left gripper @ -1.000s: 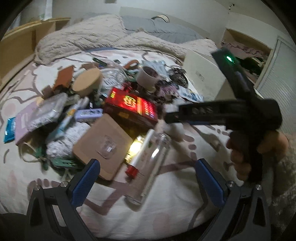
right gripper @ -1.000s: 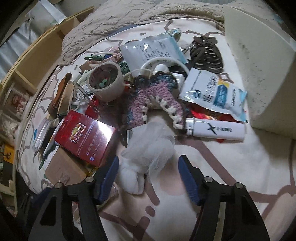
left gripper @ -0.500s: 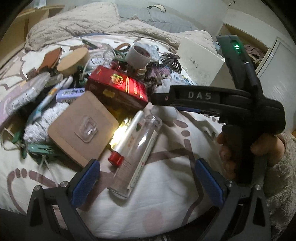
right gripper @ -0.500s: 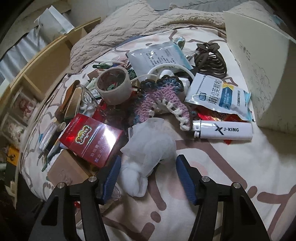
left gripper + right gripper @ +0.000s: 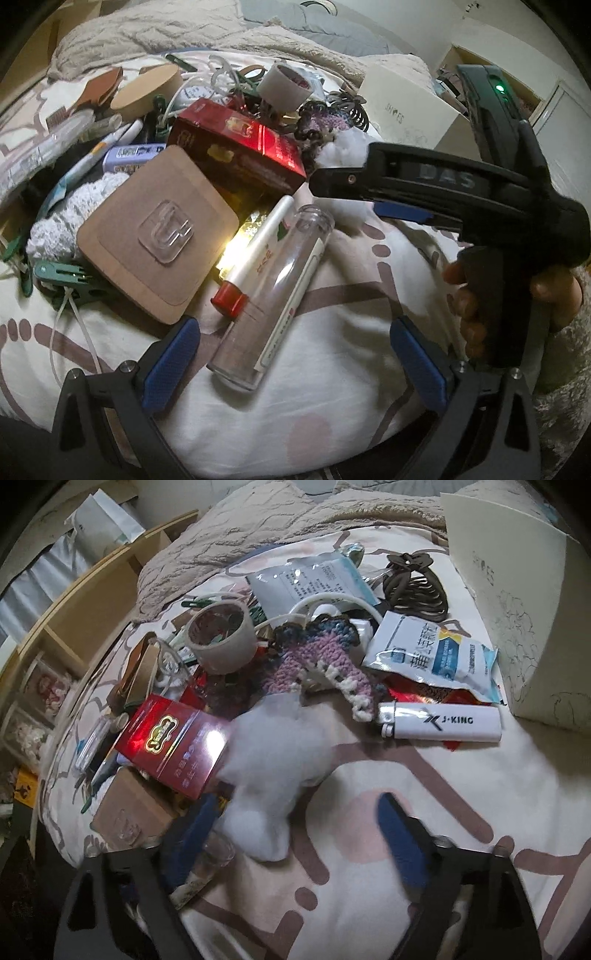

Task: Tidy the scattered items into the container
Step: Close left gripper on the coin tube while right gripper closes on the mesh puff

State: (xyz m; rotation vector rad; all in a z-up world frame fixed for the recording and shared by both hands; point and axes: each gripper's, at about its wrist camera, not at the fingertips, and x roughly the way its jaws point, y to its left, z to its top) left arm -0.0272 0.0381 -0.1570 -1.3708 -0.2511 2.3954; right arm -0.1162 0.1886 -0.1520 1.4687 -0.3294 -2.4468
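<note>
A heap of small items lies on a patterned bedsheet. My left gripper (image 5: 291, 354) is open, its fingers on either side of a clear plastic tube (image 5: 275, 299) next to a white stick with a red cap (image 5: 255, 254). My right gripper (image 5: 295, 823) is open just above a white fluffy wad (image 5: 269, 771); it also shows in the left wrist view (image 5: 402, 212). Around lie a red box (image 5: 173, 749), a white lighter (image 5: 439, 722), a crochet piece (image 5: 317, 657) and a tape roll (image 5: 221, 642). The cream box (image 5: 517, 602) stands at right.
A brown card with a clear hook (image 5: 159, 232), pens, green clips (image 5: 62, 275), a brown hair claw (image 5: 413, 579) and foil packets (image 5: 432, 653) crowd the heap. A beige blanket (image 5: 240, 535) lies behind, wooden shelves (image 5: 74, 627) at left.
My left gripper has moved forward and down over the clear tube. My right gripper has moved in over the white wad.
</note>
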